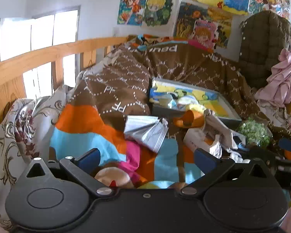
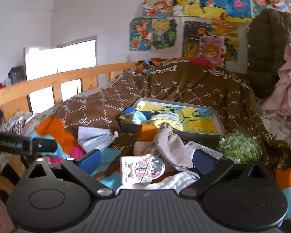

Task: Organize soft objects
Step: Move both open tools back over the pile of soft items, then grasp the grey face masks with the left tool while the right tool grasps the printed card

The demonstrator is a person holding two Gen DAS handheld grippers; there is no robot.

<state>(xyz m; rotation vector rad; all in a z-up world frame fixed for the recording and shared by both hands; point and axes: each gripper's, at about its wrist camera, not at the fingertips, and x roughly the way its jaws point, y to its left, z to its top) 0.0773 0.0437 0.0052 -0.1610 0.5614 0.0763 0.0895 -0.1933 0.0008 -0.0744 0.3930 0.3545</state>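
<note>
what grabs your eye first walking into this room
The bright cartoon drawings covering the wall above the bed. Next, the brown patterned blanket heaped over the bed, with a shallow tray of small cloths resting on it. In front of that sits a clutter of soft bits, including a green bobbly ball on the right.

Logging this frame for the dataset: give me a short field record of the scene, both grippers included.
setting: bed with brown patterned blanket, wooden rail
left gripper: open, empty
right gripper: open, empty, over clutter
grey cloth pouch: lying before the shallow grey tray
stack of grey face masks: on blanket
green speckled bundle: right of tray
</note>
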